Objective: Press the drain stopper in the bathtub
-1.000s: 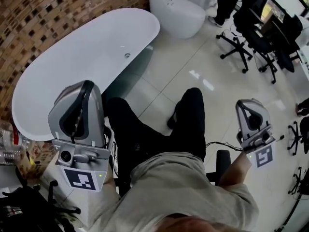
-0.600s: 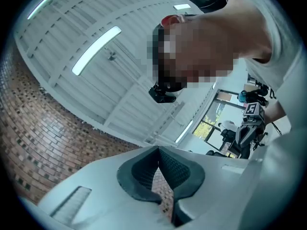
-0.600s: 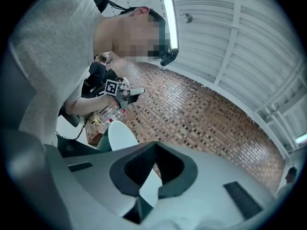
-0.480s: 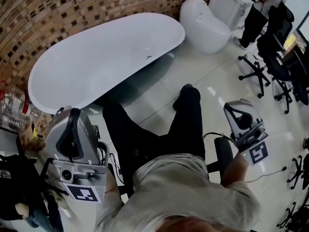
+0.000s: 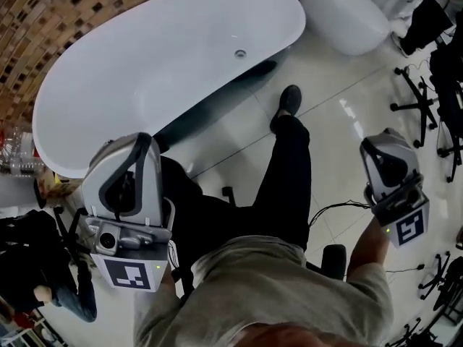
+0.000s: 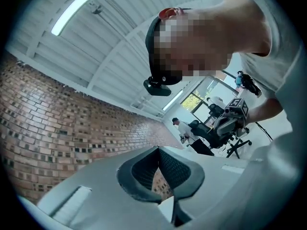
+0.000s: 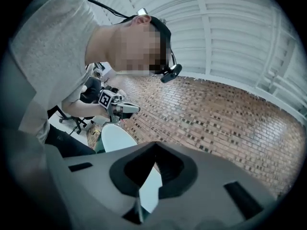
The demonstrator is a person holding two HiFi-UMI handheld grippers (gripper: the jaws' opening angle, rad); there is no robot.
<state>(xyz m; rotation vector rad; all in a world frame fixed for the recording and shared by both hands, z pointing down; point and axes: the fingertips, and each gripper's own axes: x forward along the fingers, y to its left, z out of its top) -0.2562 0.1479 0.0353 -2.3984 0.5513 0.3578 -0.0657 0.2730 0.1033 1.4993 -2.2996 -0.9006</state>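
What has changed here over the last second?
The person seems to have moved nearer the bathtub: it fills more of the head view, and its drain stopper has slid right and up. Nothing was taken or let go. The left gripper and right gripper stay shut and empty.

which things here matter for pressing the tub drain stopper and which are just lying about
For the job:
- bathtub
- drain stopper
- left gripper, jaws shut, empty
- right gripper, jaws shut, empty

Just lying about:
- white fixture beyond the tub
- office chair
- plastic bottles
- floor cable
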